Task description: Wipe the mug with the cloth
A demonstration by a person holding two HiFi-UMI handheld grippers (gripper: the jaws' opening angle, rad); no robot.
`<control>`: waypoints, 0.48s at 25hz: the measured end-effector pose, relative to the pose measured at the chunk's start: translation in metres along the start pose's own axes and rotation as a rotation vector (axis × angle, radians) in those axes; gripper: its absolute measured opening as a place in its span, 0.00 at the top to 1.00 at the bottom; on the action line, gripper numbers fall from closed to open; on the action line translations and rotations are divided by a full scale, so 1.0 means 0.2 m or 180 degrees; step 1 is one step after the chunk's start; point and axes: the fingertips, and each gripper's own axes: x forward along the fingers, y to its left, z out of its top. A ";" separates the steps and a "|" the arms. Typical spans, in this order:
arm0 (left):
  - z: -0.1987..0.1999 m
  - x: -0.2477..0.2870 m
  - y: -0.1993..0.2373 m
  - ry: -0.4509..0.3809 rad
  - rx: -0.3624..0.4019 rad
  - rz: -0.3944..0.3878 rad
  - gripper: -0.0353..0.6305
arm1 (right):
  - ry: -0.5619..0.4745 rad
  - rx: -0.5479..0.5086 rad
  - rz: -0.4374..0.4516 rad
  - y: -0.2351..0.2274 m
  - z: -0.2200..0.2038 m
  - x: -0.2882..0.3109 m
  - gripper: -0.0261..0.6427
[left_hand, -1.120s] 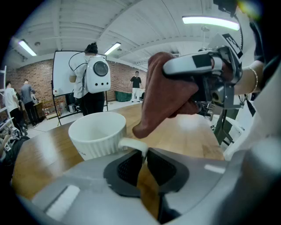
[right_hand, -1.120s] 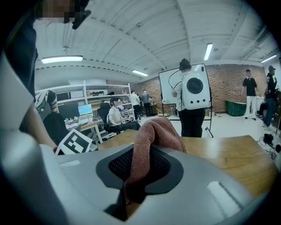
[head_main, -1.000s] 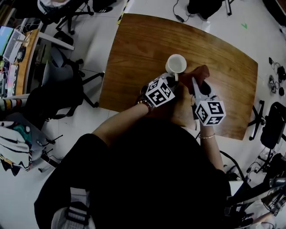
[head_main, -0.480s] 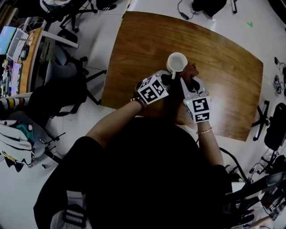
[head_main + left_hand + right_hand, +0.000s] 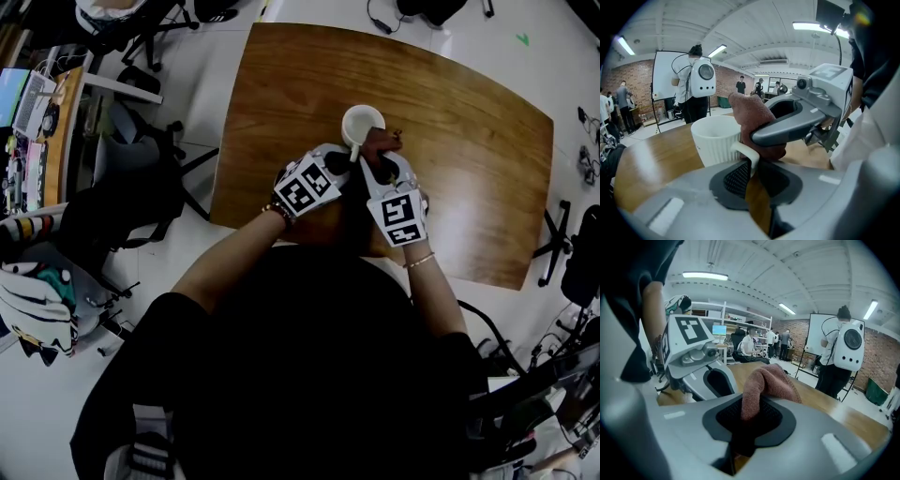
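One white ribbed ceramic mug [image 5: 362,124], one rust-brown knitted cloth [image 5: 383,142], one brown wooden tabletop [image 5: 309,75], two grey grippers: left gripper [image 5: 351,159], right gripper [image 5: 382,165].

Both forearms reach in from the table's [image 5: 281,94] near edge, grippers almost nose to nose. The left gripper [image 5: 349,161] is clamped on the mug handle [image 5: 746,157], the right gripper [image 5: 382,164] pinches the cloth [image 5: 764,380]. Wrists look angled inward, I think.

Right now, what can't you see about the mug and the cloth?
- Left gripper view: the left hand-held gripper, clamped on the handle, hides the mug's base; the cloth covers one side.
- Right gripper view: no mug shows past the right hand-held gripper's cloth.
- Head view: where cloth meets mug is too small.
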 end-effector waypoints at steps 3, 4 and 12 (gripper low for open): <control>0.00 0.00 0.00 0.0013 0.0009 -0.0005 0.86 | 0.0101 -0.0004 -0.0001 -0.01 -0.07 0.01 0.88; 0.00 -0.01 0.00 0.0017 0.0013 -0.0007 0.86 | 0.0128 0.0019 -0.0003 -0.02 -0.10 0.02 0.88; 0.00 -0.03 0.03 0.0046 -0.0004 0.0022 0.86 | 0.0389 0.0083 0.0067 -0.03 -0.21 0.12 0.87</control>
